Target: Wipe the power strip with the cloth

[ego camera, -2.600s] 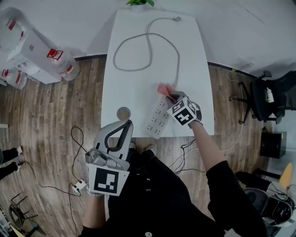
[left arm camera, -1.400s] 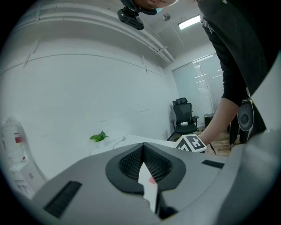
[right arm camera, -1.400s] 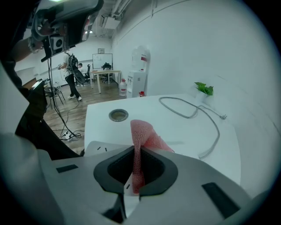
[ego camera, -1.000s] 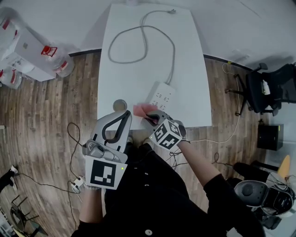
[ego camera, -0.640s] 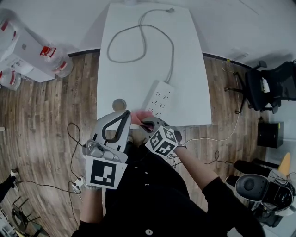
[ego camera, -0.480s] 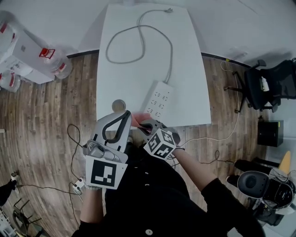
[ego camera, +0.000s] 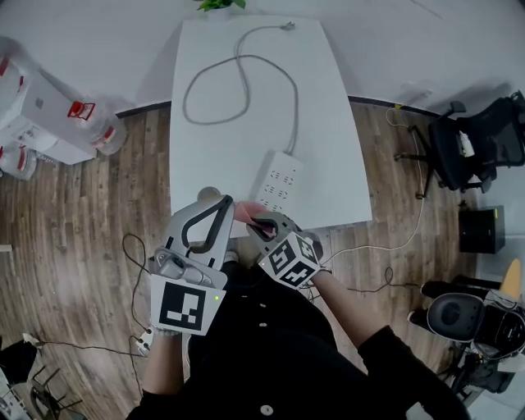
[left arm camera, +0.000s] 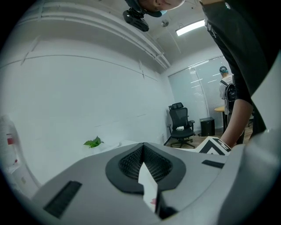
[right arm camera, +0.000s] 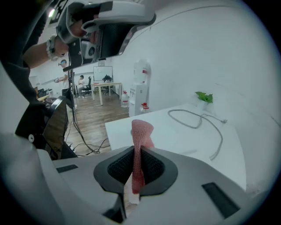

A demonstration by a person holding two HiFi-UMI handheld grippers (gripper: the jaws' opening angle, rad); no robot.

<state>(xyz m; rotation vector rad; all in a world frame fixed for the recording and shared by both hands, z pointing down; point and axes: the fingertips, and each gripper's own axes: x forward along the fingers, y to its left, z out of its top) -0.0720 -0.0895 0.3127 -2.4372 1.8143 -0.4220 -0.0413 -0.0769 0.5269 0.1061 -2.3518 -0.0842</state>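
At the near edge of the worktop (ego camera: pixel 246 98), my right gripper (ego camera: pixel 261 223) pinched the cloth (right arm camera: pixel 141 132) between its jaws; left gripper (ego camera: pixel 215 205) jaws sat pressed together, empty. Risk I judged: the unheld power strip (ego camera: pixel 277 182) skidding when wiped.

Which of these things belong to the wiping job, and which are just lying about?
Job: power strip; pink cloth; right gripper, shut on the cloth.
Lying about: round disc at the table edge; potted plant; office chair; water bottles on the floor.

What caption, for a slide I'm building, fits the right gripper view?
Right gripper shut on the pink cloth, facing the white table and its looped grey cord.
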